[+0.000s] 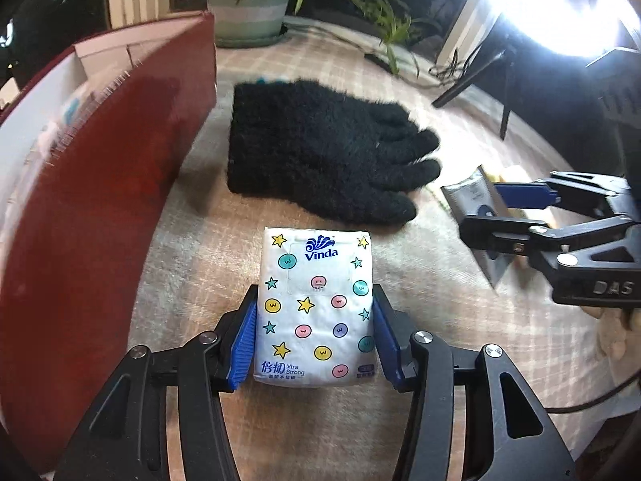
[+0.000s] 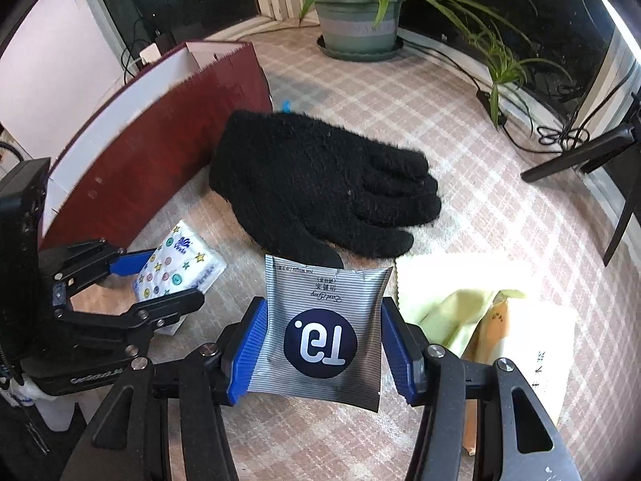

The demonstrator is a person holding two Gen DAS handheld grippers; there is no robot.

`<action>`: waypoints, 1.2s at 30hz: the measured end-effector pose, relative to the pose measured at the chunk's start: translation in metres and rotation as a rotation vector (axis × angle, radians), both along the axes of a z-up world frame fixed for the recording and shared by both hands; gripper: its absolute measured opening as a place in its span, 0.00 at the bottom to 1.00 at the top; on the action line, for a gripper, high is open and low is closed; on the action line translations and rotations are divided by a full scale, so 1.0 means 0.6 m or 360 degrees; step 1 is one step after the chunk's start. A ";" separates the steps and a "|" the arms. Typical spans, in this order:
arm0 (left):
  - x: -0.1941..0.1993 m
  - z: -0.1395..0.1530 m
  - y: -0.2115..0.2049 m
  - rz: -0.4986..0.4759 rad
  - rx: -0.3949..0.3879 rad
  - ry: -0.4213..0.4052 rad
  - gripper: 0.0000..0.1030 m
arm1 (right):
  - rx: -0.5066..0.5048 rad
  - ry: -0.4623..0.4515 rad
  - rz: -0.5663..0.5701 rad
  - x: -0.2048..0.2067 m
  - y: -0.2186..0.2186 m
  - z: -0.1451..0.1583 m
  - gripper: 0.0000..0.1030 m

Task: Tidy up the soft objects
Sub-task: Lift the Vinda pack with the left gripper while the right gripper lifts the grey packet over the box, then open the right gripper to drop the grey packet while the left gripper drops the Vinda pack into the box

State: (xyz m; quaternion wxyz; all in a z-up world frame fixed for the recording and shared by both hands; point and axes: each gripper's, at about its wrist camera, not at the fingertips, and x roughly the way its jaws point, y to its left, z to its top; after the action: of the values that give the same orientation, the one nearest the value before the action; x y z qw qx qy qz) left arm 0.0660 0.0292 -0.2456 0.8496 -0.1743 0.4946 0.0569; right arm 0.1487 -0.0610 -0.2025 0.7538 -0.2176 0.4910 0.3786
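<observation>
My left gripper [image 1: 314, 334] is shut on a white Vinda tissue pack [image 1: 316, 304] with coloured stars and dots, just above the plaid cloth. The pack also shows in the right wrist view [image 2: 176, 264]. My right gripper [image 2: 324, 338] is shut on a grey striped sachet [image 2: 324, 328] with a dark round logo; it shows at the right of the left wrist view [image 1: 472, 196]. A black fuzzy glove [image 1: 320, 148] lies flat beyond both grippers, also in the right wrist view [image 2: 316, 180].
A dark red box [image 1: 100, 184] with a white inside stands open at the left, holding some items; it also shows in the right wrist view [image 2: 160, 136]. A potted plant [image 2: 360, 20] stands at the back. Yellow-green cloth and paper packets [image 2: 480, 304] lie at the right. Cables and a stand leg [image 2: 577, 156] lie far right.
</observation>
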 end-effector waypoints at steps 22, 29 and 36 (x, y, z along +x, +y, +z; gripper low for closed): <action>-0.153 0.182 0.214 0.0447 0.0207 -0.0271 0.49 | 0.0329 -0.0067 0.0312 -0.048 0.212 0.151 0.50; -0.161 0.156 0.266 0.0549 0.0237 -0.0187 0.49 | 0.0284 -0.0058 0.0423 -0.064 0.298 0.141 0.50; -0.154 0.129 0.284 0.0569 0.0232 -0.0114 0.49 | 0.0216 -0.0049 0.0488 -0.081 0.355 0.102 0.50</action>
State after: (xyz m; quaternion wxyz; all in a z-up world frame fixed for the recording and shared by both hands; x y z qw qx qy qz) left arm -0.0265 0.1998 -0.1683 0.8534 -0.1993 0.4197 0.2365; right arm 0.1000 0.1521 -0.1415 0.7075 -0.2444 0.4137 0.5181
